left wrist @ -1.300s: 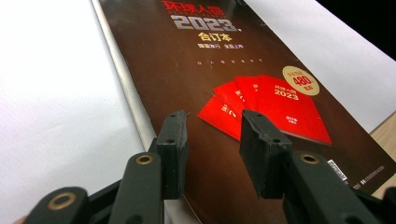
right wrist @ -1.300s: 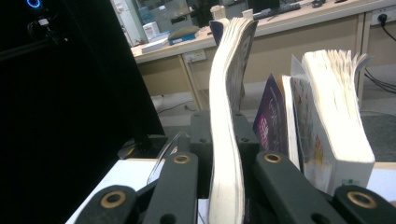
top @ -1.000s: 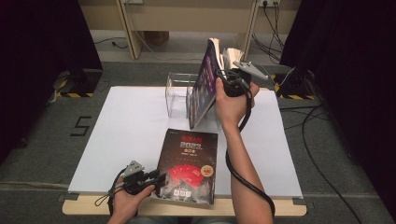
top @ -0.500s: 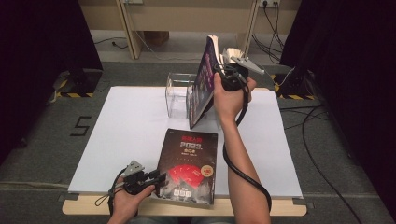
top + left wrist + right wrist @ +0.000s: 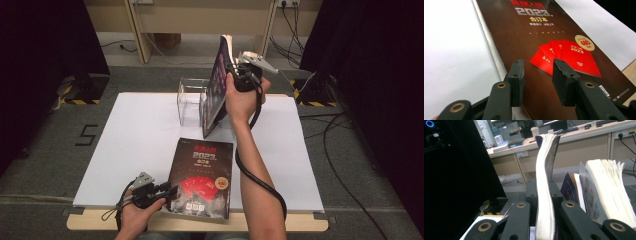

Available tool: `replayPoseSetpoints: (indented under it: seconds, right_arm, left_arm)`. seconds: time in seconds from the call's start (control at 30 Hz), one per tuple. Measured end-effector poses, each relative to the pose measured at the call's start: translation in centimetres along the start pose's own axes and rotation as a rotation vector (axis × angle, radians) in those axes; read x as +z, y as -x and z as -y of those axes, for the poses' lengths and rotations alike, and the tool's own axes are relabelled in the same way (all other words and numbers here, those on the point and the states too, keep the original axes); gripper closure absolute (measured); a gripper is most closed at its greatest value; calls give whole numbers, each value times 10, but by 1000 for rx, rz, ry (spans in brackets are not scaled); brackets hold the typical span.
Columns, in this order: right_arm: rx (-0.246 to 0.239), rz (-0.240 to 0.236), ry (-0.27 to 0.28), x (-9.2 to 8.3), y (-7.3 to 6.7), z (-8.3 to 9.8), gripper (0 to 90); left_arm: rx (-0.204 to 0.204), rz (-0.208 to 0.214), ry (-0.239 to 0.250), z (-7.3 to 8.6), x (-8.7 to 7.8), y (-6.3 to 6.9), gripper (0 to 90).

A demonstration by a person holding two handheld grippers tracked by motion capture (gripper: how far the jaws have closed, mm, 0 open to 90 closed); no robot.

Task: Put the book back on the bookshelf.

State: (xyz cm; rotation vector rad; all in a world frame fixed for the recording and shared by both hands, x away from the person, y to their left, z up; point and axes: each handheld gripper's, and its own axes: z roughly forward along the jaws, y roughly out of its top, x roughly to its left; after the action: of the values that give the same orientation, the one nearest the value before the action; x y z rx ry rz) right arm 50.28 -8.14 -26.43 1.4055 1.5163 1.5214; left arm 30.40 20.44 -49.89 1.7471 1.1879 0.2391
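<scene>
Right gripper [image 5: 235, 75]: clamped on upright magazine [image 5: 216, 85], which bows (could slip).
Left gripper [image 5: 537, 72]: jaws apart, empty over dark book [image 5: 202, 175].
Risk: magazine topples past clear holder [image 5: 192, 100].

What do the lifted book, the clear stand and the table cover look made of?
Lifted book: paper, glossy cover; its page block bends between the fingers. Clear stand: likely acrylic, transparent with bright edges. Table cover: matte white sheet, perhaps paper or thin board.

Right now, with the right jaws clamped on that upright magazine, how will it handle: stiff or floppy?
Probably floppy: the upright magazine already bows above the right gripper. Likely to fan open, since loose pages splay beside it. Its lower end looks to be in the clear holder, so it may catch there.
</scene>
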Motion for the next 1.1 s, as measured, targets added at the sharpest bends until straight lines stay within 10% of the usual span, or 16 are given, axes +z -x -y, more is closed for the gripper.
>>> replayPoseSetpoints:
  seconds: [1.1]
  right_arm:
    - [-10,55,-37,40,0,32,829]
  left_arm:
    - [2,3,1,0,-1,-2,611]
